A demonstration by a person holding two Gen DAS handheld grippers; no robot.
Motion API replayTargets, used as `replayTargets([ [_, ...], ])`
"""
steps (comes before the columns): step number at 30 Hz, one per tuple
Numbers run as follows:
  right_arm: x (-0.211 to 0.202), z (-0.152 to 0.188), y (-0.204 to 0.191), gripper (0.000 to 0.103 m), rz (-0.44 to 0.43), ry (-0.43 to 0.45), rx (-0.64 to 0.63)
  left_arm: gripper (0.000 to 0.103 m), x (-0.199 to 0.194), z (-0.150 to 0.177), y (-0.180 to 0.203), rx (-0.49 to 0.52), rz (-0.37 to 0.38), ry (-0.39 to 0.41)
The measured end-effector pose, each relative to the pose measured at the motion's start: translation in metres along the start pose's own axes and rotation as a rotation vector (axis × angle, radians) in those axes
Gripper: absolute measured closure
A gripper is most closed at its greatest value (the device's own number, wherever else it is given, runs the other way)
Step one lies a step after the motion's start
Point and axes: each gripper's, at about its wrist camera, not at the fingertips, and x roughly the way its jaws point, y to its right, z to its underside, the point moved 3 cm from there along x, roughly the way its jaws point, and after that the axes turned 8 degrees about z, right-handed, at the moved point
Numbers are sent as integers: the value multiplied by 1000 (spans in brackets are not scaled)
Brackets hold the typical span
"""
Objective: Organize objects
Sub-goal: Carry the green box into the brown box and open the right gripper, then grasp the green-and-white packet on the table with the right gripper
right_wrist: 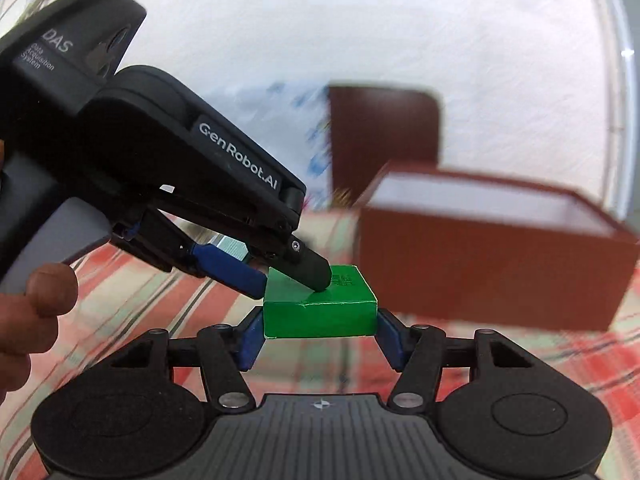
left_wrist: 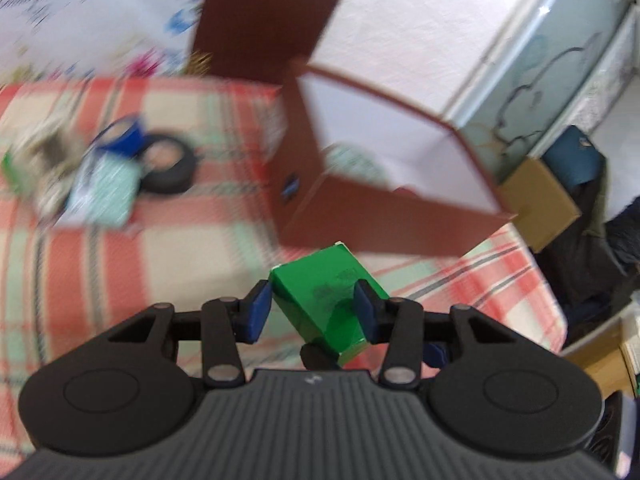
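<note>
A small green box (right_wrist: 320, 308) is held above the checked cloth between both grippers. My right gripper (right_wrist: 320, 330) is shut on its two ends. My left gripper (left_wrist: 316, 308) has its pads against the box's sides (left_wrist: 328, 300); in the right wrist view it (right_wrist: 296, 280) comes in from the left, one finger on top of the box. An open brown box (left_wrist: 384, 216) with a white inside stands just beyond, its lid (left_wrist: 272, 12) leaning upright behind it.
On the red checked cloth (left_wrist: 100, 280) at the left lie a black tape roll (left_wrist: 168, 164), a blue roll (left_wrist: 120, 136) and a pale green packet (left_wrist: 104, 196). Cardboard boxes (left_wrist: 536, 200) and dark bags sit off the right edge.
</note>
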Motion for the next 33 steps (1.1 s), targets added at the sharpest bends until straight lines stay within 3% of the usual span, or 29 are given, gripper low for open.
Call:
replayTargets([
  [6,9,-33,42,46,118,105,43,56,24,-43,51,131,44,36],
  [10,30,-47,69,46,176,125,57,55,50,-66,74,190,53,43],
  [13,59,-51,87,44,250,107,31,44,75,-77,86,248,8,49],
  [15,77,-46,97,44,338,49,7,44,90,-79,88,283,-44,44],
  [18,68,-45,112,43,326,69,84,44,90,-73,83,298,-64,39],
  [23,52,-37,105,39,341,101,97,44,81,-58,75,320,-97,38],
  [33,31,-12,83,38,269,27,142,41,40,-28,69,334,-142,88],
])
